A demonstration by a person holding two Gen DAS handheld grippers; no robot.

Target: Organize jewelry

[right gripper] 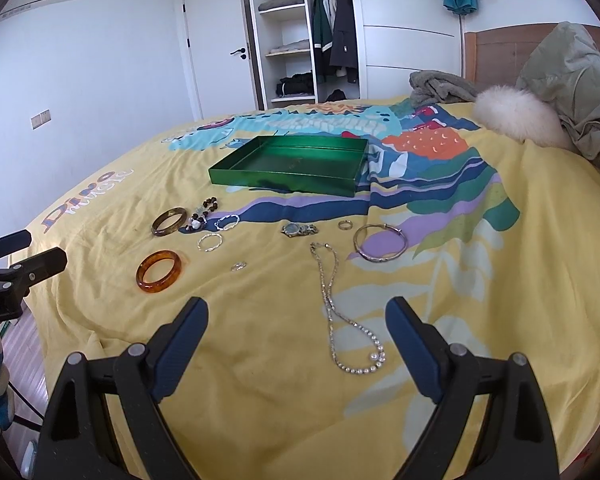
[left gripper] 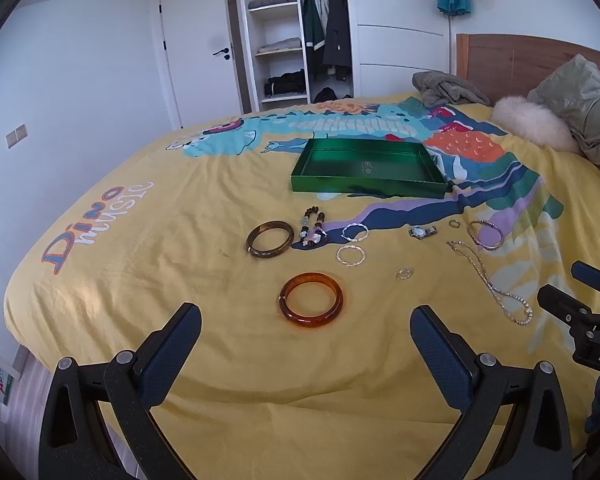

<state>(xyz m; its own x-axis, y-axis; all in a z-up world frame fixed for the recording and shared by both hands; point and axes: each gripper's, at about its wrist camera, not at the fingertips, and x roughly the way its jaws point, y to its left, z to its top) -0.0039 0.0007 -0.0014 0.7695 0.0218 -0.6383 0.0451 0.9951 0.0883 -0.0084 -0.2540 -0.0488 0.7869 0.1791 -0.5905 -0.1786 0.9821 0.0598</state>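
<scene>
Both of your grippers hover above the yellow dinosaur-print bedspread, jaws spread wide and holding nothing. That soft, creased quilt is your first hazard: press down hard and the fabric dips, so pieces slide or your fingertips snag cloth.

The shallow green metallic tray sits well beyond both sets of jaws, looking empty, so every piece needs a long carry. A loose pinch drops it on the way.

Your left gripper has the translucent amber bangle just ahead, between its open jaws. It looks smooth and rigid; squeeze off-centre and I judge it could squirt out sideways. Further ahead lie the dark brown bangle and the beaded bracelet, close beside each other, so you could drag both.

Your right gripper has the silver rhinestone necklace just ahead, slightly right of centre between the jaws. Grab one strand and the rest trails and may catch the thin silver bangle beyond it.

The small silver ring sits ahead and to the left of those jaws, tiny and easily buried in a fold.
</scene>
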